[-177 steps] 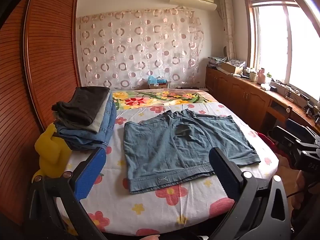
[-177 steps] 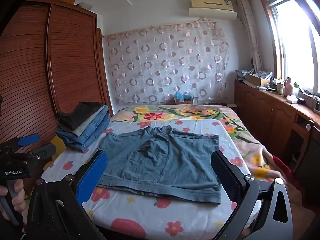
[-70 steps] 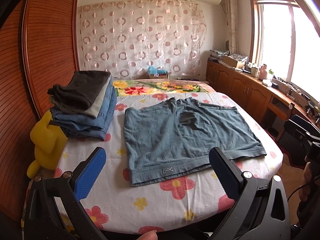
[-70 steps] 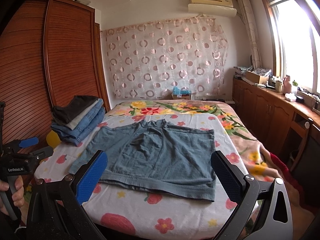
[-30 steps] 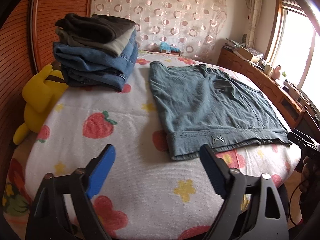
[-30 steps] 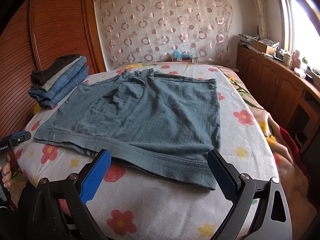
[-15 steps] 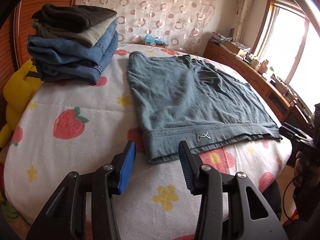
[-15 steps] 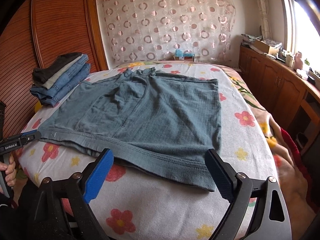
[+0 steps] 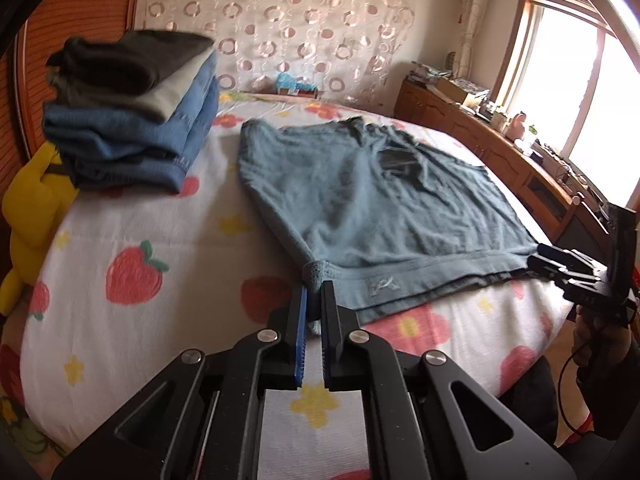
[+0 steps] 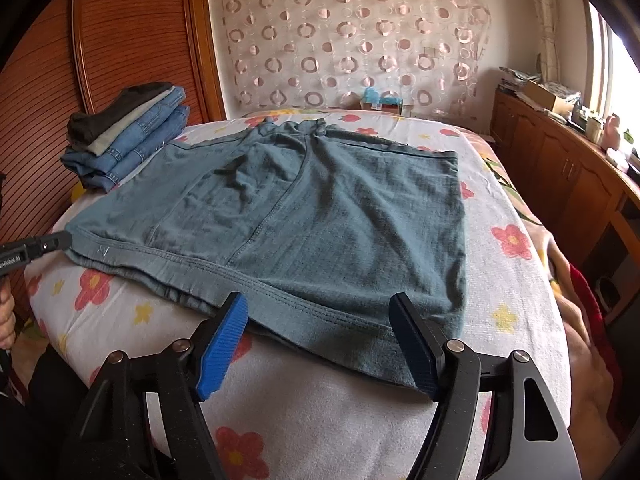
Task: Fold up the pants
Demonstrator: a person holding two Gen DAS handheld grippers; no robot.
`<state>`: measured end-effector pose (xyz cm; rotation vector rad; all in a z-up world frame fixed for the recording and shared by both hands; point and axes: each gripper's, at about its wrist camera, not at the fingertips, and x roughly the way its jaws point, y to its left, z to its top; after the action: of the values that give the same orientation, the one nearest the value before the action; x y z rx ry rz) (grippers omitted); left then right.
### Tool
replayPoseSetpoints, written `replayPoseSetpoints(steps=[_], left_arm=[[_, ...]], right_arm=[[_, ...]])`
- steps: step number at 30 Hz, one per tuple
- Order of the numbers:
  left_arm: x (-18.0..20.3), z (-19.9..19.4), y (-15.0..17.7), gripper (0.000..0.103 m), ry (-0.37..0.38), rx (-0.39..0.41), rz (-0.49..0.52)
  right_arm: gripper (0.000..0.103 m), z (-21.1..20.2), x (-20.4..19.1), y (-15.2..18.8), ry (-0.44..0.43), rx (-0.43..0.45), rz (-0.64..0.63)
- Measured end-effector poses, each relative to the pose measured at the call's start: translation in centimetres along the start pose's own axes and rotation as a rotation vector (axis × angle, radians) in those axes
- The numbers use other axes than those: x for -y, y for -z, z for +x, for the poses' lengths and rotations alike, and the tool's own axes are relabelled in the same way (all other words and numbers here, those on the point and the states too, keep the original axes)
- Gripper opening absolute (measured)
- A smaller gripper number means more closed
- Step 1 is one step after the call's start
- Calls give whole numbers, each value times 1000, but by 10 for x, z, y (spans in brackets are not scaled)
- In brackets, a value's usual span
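Grey-blue shorts [image 9: 384,208] lie flat on the floral bed sheet [image 9: 132,232], waistband along the near edge. My left gripper [image 9: 314,292] is shut on the waistband's left corner [image 9: 316,272], which is bunched up between the jaws. In the right wrist view the shorts [image 10: 320,216] spread ahead. My right gripper [image 10: 320,320] is open, its jaws straddling the waistband at the near right part [image 10: 328,312], not closed on it. The left gripper's tip [image 10: 56,242] shows at the shorts' left corner.
A stack of folded jeans and dark clothes [image 9: 128,116] sits at the bed's far left, also in the right wrist view [image 10: 128,132]. A yellow plush toy [image 9: 28,208] lies by the wardrobe. Wooden cabinets [image 10: 560,168] run along the right under the window.
Both grippers have moved in low to the waistband. My left gripper has closed on the left corner. My right gripper has narrowed but is still open over the waistband.
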<state>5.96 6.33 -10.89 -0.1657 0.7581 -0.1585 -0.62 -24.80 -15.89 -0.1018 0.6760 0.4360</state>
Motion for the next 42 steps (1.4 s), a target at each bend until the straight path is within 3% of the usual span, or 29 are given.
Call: replayPoseSetpoints(steps=[16,28,36,41,42], left_arm=[[67,2,-64,6,123,61,148],[123,28,-103,6,231,43,235],[131,35,-100,7,210,13,250],[125,31,-93,21,168,11,251],[123,30,-92,29,161,12,246]], right_arm=[[73,-2,9,-11,15,18,29],[73,0,13,-6,28,17,75],[73,-2,14,-6,28,14,79],[73,-1,12,-5,30,9,83],[73,-1,14,-5,29,9,82]])
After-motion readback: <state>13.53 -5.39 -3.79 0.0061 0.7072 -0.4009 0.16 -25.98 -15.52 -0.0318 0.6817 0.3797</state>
